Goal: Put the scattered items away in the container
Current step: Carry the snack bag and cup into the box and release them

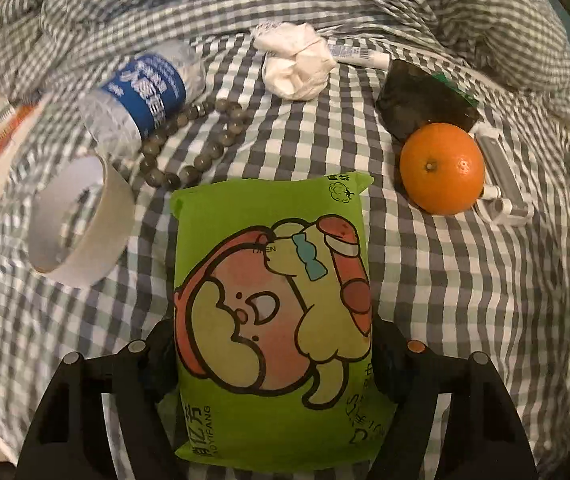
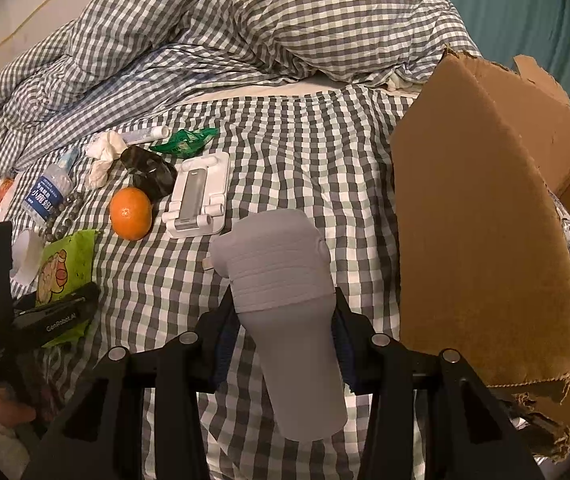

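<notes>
Two grippers are in your hands over a bed with a grey-and-white checked sheet (image 2: 305,152); your left gripper (image 1: 273,360) straddles a green tissue pack printed with a cartoon figure (image 1: 273,320), which lies flat on the sheet with the black fingers (image 1: 161,356) at its sides, though you cannot tell from these views whether the pads press on it; your right gripper (image 2: 285,340) is clamped on a grey plastic handheld device with a ribbed body (image 2: 281,288), held above the sheet; just beside it on the right stands a brown cardboard box with torn flaps (image 2: 485,220). Beyond the tissue pack, on its left, lies a roll of white tape (image 1: 81,220), then a string of grey round beads (image 1: 201,136) touching a clear plastic bottle with a blue label (image 1: 141,92); on the right sits an orange (image 1: 441,168), touching a white folding phone stand (image 1: 505,176) and a crumpled black wrapper (image 1: 425,100); farther off lie a crumpled white tissue (image 1: 297,64), a thin white tube (image 1: 361,56), and a rumpled checked duvet (image 2: 245,28).
</notes>
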Motion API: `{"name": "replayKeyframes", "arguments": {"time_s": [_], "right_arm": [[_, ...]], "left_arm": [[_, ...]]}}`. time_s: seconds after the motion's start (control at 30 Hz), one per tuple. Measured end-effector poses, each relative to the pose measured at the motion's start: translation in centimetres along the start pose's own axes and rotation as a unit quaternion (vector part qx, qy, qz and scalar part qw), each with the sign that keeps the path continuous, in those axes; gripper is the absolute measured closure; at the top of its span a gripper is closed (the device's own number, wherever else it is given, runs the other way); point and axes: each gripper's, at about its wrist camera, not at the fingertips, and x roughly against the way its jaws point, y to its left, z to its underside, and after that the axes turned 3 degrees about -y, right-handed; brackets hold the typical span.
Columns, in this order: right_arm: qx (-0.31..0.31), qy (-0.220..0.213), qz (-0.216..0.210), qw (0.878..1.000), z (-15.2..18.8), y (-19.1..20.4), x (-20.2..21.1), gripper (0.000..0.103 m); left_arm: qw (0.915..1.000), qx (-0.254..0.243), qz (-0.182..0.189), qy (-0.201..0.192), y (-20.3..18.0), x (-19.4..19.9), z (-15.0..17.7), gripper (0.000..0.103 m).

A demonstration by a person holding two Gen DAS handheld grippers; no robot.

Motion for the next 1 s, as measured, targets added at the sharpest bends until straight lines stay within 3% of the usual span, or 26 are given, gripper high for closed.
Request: {"name": "replayKeyframes", "arguments": {"time_s": [0.27, 0.67, 0.83, 1.0], "right_arm": [[0.003, -0.017, -0.004, 1.000, 0.0, 0.3, 1.7, 0.061], [-0.013, -0.051, -0.001, 0.999, -0.9, -0.3, 6.2, 0.061], [-0.029, -0.080, 0.011, 0.996, -1.4, -2.3, 9.1, 0.061], [-0.058, -0.098, 0.041, 0.993, -1.5, -6.2, 11.0, 0.061]], "left_arm": [[0.9990, -0.015, -0.012, -0.041, -0.7, 3.9, -0.2, 0.028], [0.9933, -0.053, 0.012, -0.102, -3.7, 11.5, -1.4, 0.028], [0.9903, -0.071, 0.021, -0.117, -5.9, 13.6, -1.8, 0.028], [0.9844, -0.097, 0.052, -0.137, -9.6, 16.1, -2.1, 0.028]]}}
